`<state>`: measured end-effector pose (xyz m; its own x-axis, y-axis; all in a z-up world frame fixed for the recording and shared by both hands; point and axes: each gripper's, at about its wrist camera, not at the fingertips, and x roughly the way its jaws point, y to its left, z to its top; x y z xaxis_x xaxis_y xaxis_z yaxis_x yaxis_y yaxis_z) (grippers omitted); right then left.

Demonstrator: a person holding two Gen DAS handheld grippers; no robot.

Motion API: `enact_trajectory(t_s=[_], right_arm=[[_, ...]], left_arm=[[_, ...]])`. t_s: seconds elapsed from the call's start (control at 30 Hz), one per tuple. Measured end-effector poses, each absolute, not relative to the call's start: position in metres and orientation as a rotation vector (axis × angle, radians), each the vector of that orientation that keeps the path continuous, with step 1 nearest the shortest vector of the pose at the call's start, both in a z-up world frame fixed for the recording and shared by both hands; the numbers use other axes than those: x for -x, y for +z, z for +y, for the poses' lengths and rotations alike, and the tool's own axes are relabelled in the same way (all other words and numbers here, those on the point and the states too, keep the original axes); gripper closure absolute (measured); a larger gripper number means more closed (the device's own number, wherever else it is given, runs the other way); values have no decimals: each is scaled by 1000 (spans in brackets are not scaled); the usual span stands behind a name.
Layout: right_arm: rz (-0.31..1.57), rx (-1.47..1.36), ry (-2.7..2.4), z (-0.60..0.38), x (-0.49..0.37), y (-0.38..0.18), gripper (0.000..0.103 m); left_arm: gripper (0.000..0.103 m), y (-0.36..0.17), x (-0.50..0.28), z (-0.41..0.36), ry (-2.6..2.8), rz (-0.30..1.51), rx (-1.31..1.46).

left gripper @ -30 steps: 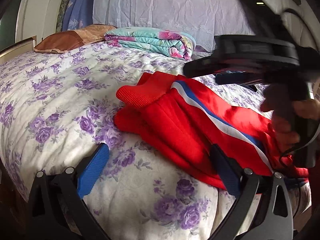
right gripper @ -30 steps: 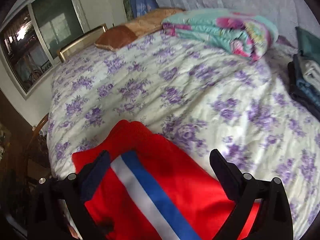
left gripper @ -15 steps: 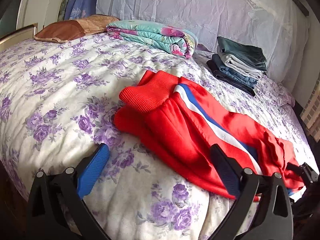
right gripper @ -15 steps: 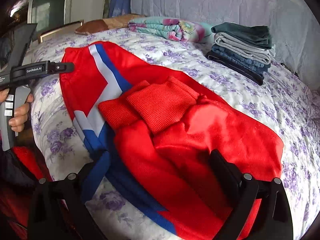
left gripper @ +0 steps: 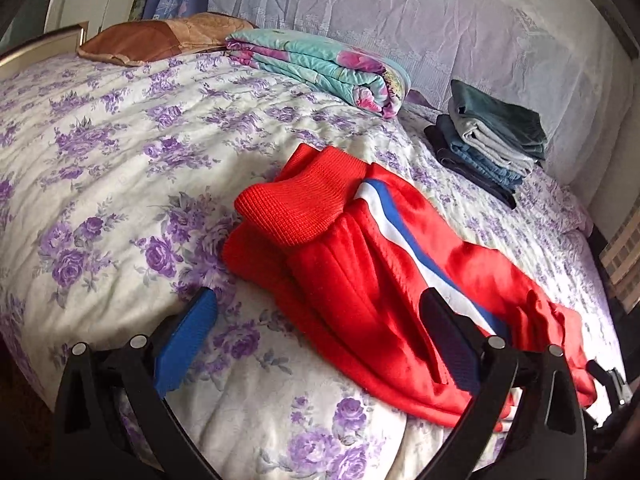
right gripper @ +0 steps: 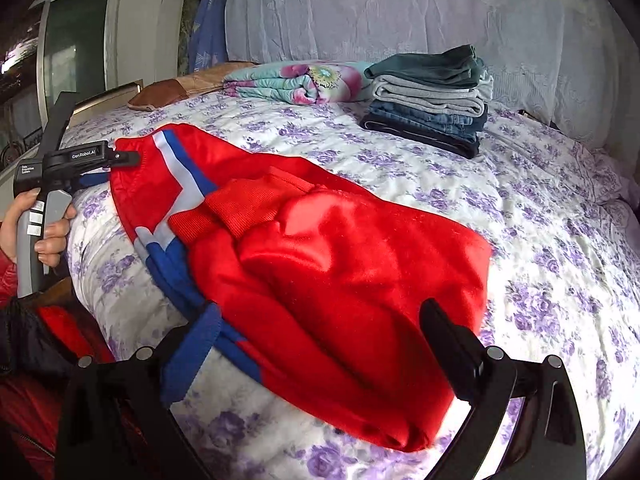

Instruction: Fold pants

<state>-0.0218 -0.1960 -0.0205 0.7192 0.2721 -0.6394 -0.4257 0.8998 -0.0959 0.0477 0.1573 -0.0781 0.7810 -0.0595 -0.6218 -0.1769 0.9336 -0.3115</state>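
Observation:
Red pants with a white and blue side stripe lie crumpled on the flowered bed, ribbed cuffs folded over the top. They also show in the right wrist view. My left gripper is open and empty, hovering above the near edge of the pants. My right gripper is open and empty, above the other end of the pants. The left gripper shows in the right wrist view at the far left, held in a hand, beside the striped end.
A stack of folded pants sits at the back of the bed. A folded floral quilt and a brown pillow lie near the headboard. The bed's edge runs below both grippers.
The right gripper has swung away from over the pants to their other end. The left gripper has stayed nearly still, tilting slightly. The pants lie loose, with no gripper holding them.

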Motion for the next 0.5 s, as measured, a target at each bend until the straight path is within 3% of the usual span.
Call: enact_trajectory(t_s=[0.23, 0.5], right_arm=[[653, -24, 336, -261, 24, -4, 8], [625, 243, 288, -215, 36, -16, 9]], left_arm=[[5, -82, -47, 150, 81, 648, 294], [5, -82, -45, 150, 69, 636, 282]])
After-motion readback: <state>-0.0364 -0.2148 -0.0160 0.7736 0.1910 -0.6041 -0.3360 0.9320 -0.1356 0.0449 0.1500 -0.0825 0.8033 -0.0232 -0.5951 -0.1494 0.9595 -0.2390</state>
